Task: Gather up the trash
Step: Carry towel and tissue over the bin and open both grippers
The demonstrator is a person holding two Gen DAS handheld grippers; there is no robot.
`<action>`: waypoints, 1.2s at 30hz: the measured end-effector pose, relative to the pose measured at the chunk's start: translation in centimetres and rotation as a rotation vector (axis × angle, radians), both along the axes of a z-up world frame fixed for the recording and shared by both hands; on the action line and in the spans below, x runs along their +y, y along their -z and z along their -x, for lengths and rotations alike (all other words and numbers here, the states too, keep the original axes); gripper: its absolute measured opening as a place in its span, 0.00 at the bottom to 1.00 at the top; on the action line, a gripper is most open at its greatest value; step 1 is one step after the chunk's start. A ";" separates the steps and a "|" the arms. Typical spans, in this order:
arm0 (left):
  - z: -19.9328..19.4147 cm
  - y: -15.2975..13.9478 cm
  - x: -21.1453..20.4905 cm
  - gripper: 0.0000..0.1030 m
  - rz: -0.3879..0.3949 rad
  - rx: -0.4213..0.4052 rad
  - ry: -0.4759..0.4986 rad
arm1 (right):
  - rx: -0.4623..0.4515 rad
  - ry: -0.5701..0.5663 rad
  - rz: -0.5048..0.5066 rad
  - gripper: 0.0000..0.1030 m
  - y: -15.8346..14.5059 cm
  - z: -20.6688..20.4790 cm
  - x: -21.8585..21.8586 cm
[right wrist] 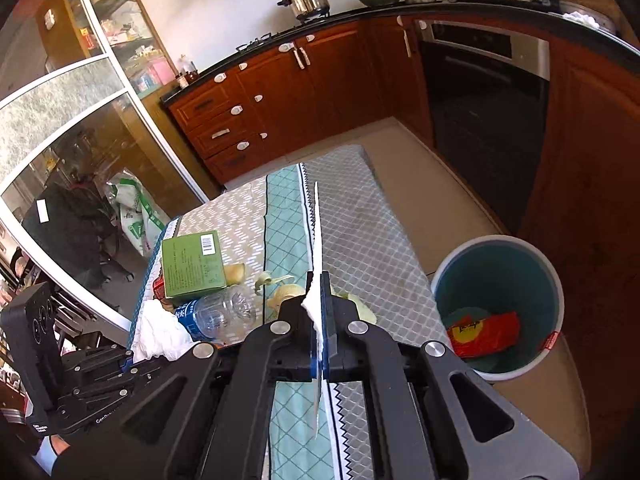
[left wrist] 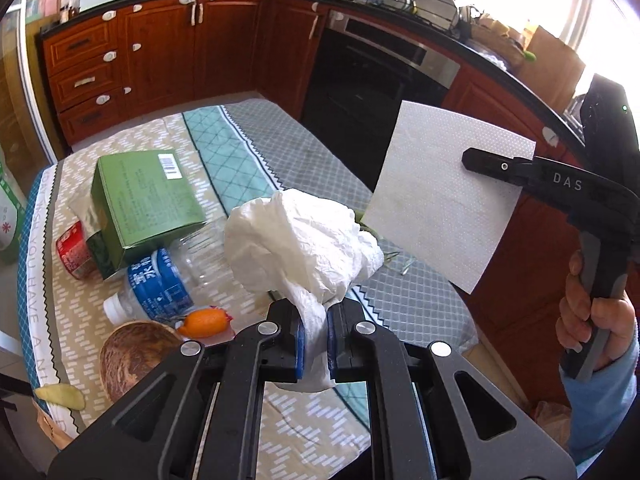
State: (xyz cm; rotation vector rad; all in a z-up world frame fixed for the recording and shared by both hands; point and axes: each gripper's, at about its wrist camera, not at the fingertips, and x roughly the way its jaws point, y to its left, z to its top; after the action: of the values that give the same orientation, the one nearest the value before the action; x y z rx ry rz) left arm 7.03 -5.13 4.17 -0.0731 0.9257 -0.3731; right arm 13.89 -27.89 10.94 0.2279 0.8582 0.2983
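Note:
My left gripper [left wrist: 316, 340] is shut on a crumpled white tissue [left wrist: 300, 244] and holds it above the table; the tissue also shows in the right wrist view [right wrist: 158, 334]. My right gripper [right wrist: 319, 336] is shut on a flat white paper towel sheet [left wrist: 444, 196], seen edge-on in its own view [right wrist: 319, 248], held above the table's right side. On the patterned tablecloth [left wrist: 248, 152] lie a green box [left wrist: 140, 200], a clear water bottle [left wrist: 160, 284], a red can [left wrist: 74, 250], an orange peel [left wrist: 204, 322] and pale fruit peels [right wrist: 280, 292].
A round trash bin [right wrist: 498, 308] with a blue liner stands on the floor right of the table, holding a red wrapper [right wrist: 484, 334]. A wooden bowl [left wrist: 134, 354] sits at the table's near left edge. Red cabinets [left wrist: 160, 48] and an oven [left wrist: 376, 84] lie beyond.

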 end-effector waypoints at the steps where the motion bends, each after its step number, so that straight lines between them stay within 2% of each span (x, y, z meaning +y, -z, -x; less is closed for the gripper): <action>1: -0.3 0.0 -0.8 0.08 0.004 0.000 0.015 | -0.006 0.014 -0.001 0.01 -0.2 0.0 -0.8; 6: -2.5 0.1 -6.0 0.08 -0.006 0.011 0.110 | -0.037 0.113 0.010 0.01 -0.6 -0.3 -6.2; 9: -4.0 0.7 -9.5 0.08 -0.029 0.033 0.166 | -0.029 0.184 0.012 0.01 0.3 -0.6 -10.0; 15: -7.2 3.0 -15.6 0.08 -0.063 0.098 0.254 | 0.068 0.283 0.013 0.01 5.3 -1.9 -16.0; 19: -9.0 3.7 -18.8 0.08 -0.069 0.112 0.291 | 0.151 0.299 -0.015 0.02 8.7 -3.2 -17.9; 21: -9.8 3.9 -20.0 0.08 -0.072 0.112 0.304 | 0.186 0.302 -0.033 0.05 10.1 -3.9 -18.7; 26: -11.9 4.8 -22.2 0.08 -0.085 0.129 0.317 | 0.234 0.305 -0.055 0.07 12.0 -5.0 -20.1; 28: -12.5 5.3 -22.8 0.08 -0.090 0.138 0.320 | 0.242 0.312 -0.059 0.16 12.3 -5.2 -20.4; 30: -13.3 5.9 -23.5 0.08 -0.095 0.148 0.323 | 0.238 0.328 -0.062 0.47 12.4 -5.2 -20.9; 32: -13.9 6.5 -24.2 0.08 -0.102 0.158 0.329 | 0.221 0.348 -0.054 0.61 12.3 -4.9 -21.3; 34: -14.3 7.0 -24.9 0.08 -0.114 0.166 0.334 | 0.219 0.358 -0.060 0.65 12.3 -4.7 -21.9; 36: -14.9 7.8 -25.5 0.08 -0.118 0.183 0.339 | 0.224 0.374 -0.068 0.73 12.4 -4.7 -22.4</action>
State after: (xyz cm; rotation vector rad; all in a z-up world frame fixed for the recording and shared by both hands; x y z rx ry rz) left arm 21.92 -30.65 -3.62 0.1625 1.1422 -0.6319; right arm 18.56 -50.29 -1.45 0.4848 1.0064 -0.0496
